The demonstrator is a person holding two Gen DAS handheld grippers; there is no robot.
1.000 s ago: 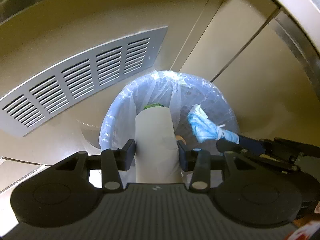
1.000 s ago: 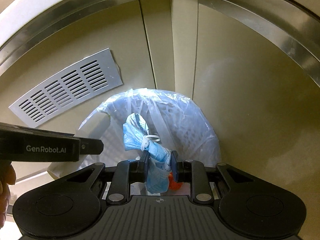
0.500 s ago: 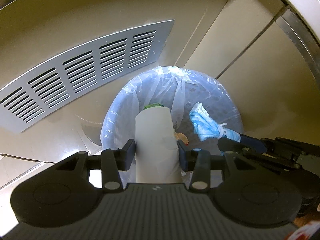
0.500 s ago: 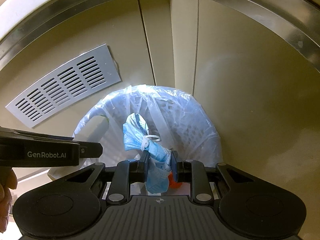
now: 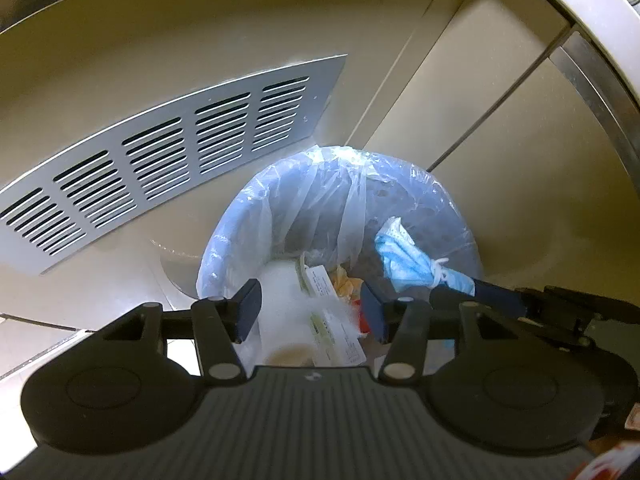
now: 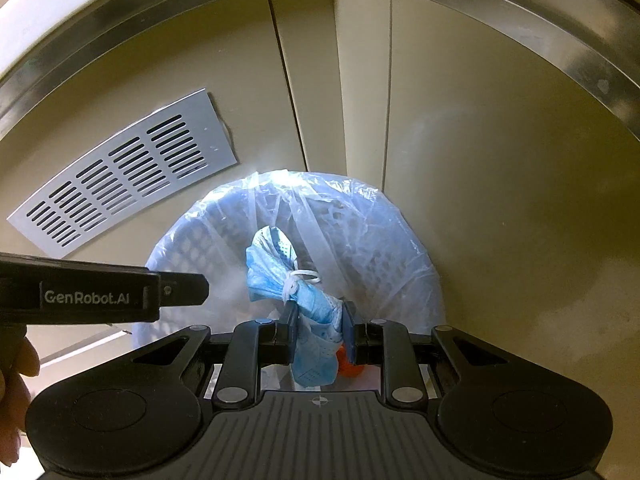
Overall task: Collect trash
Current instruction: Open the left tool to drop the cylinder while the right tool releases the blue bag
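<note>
A blue mesh trash bin [image 5: 460, 216] lined with a clear plastic bag stands on the floor below both grippers; it also shows in the right wrist view [image 6: 400, 248]. My left gripper [image 5: 310, 312] is open above the bin. A white paper cup [image 5: 284, 312] lies blurred inside the bin below it, among paper scraps [image 5: 336, 328]. My right gripper [image 6: 318, 330] is shut on a crumpled blue face mask [image 6: 280, 272] and holds it over the bin's opening. The mask also shows in the left wrist view [image 5: 404, 260].
A beige cabinet wall stands behind the bin, with a grey slotted vent panel [image 5: 168, 160] to the left. Vertical cabinet door seams [image 6: 340, 80] rise behind the bin. An orange item [image 6: 348, 364] lies in the bin under the right gripper.
My left gripper has opened and the white paper cup has dropped out of it into the bin. The right gripper still holds the mask over the bin.
</note>
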